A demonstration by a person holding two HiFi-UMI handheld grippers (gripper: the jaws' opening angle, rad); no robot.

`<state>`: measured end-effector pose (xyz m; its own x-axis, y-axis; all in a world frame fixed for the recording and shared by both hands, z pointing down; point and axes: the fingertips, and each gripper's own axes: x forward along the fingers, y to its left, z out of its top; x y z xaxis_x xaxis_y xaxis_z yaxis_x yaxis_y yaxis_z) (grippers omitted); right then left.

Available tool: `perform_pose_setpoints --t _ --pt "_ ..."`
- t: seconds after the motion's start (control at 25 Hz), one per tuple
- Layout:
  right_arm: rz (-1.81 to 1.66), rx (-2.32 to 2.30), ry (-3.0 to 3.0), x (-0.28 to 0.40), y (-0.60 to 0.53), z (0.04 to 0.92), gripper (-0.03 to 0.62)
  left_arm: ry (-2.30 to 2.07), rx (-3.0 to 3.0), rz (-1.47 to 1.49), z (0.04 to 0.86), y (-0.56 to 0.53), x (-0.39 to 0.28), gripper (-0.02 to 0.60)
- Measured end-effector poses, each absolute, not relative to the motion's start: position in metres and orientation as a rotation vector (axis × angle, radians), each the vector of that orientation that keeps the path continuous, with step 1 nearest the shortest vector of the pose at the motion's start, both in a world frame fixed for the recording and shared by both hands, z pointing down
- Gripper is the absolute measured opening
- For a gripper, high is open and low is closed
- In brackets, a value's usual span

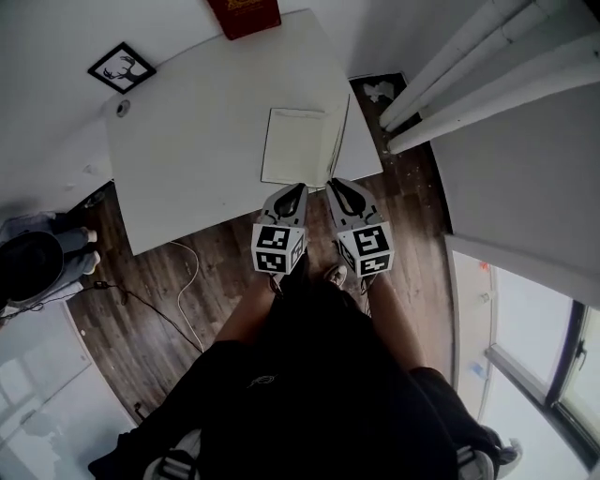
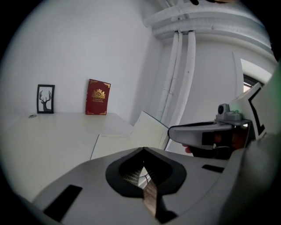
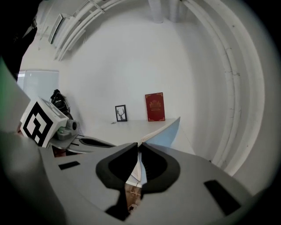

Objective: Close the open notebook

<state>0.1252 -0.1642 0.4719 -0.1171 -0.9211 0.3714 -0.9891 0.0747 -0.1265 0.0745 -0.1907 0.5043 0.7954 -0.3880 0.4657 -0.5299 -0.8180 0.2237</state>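
Observation:
An open notebook [image 1: 292, 145] lies near the front edge of the white table [image 1: 187, 159], its left page flat. Its right cover [image 1: 337, 141] stands raised almost upright. My right gripper [image 1: 331, 184] is at the cover's near corner, shut on the cover's edge. In the right gripper view the pale blue cover [image 3: 166, 133] runs into the closed jaws of the right gripper [image 3: 139, 145]. My left gripper [image 1: 298, 187] hovers just left of it at the notebook's front edge, shut and holding nothing. From the left gripper view, the flat page [image 2: 115, 144] and tilted cover [image 2: 151, 129] lie ahead of the left gripper [image 2: 142, 149].
A red book [image 1: 246, 14] stands against the wall at the table's far edge, and a framed deer picture [image 1: 122, 67] at its far left. White pipes [image 1: 487, 66] run along the right. A cable [image 1: 187, 281] lies on the wooden floor; a person's legs [image 1: 66, 248] show at left.

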Motion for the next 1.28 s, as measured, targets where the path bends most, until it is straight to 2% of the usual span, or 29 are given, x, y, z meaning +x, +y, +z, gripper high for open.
perform_pose_setpoints --t 0.44,1.28 --pt "0.481 1.777 -2.204 0.083 -0.195 0.473 0.043 -0.872 2.566 0.547 0.510 -0.225 0.021 0.003" --pt "0.385 1.470 -2.185 0.034 -0.238 0.503 0.041 -1.060 2.416 0.500 0.535 -0.268 -0.034 0.003"
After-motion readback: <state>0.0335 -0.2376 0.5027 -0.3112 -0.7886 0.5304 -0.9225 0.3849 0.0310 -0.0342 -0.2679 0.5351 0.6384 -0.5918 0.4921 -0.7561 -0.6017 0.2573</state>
